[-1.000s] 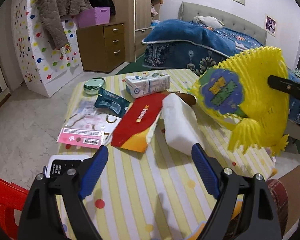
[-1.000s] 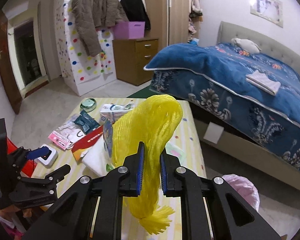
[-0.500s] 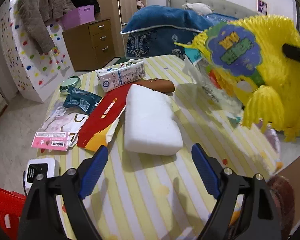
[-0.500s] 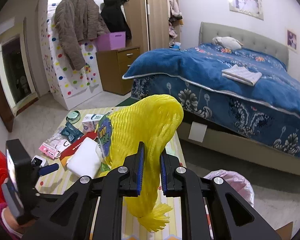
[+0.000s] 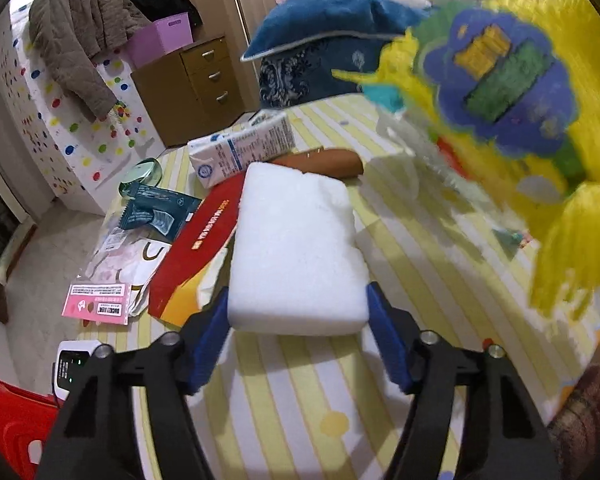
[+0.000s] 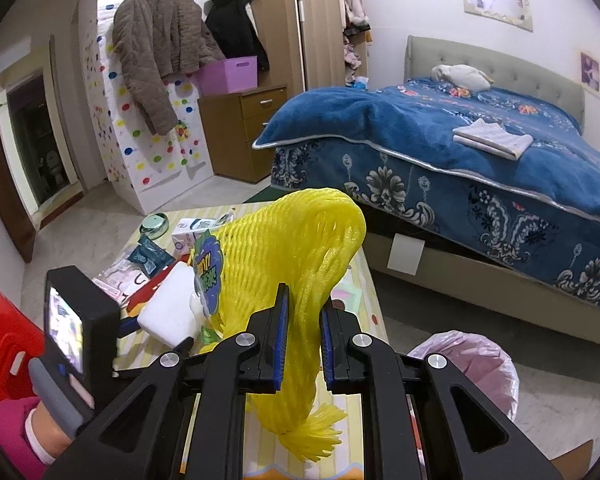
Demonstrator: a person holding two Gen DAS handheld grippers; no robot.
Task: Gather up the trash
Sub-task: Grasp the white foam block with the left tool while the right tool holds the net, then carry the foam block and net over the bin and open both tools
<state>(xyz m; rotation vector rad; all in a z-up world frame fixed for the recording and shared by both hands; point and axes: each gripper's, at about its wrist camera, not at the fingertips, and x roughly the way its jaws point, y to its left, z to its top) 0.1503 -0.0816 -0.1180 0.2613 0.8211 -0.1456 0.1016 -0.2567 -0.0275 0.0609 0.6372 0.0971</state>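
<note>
Left wrist view: left hand-held gripper [image 5: 298, 306], closing, clamps the white foam block [image 5: 296, 244] between its fingers.

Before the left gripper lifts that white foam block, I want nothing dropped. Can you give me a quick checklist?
1. White foam block between the left gripper fingers: ok; the jaws have just been closing.
2. Pads pressing on both sides: cannot tell; they look right at its edges.
3. Block free of the red box beside it: cannot tell.
4. Right gripper clamped on the yellow foam net: ok.
5. Pink-lined bin open for drops: ok.
</note>
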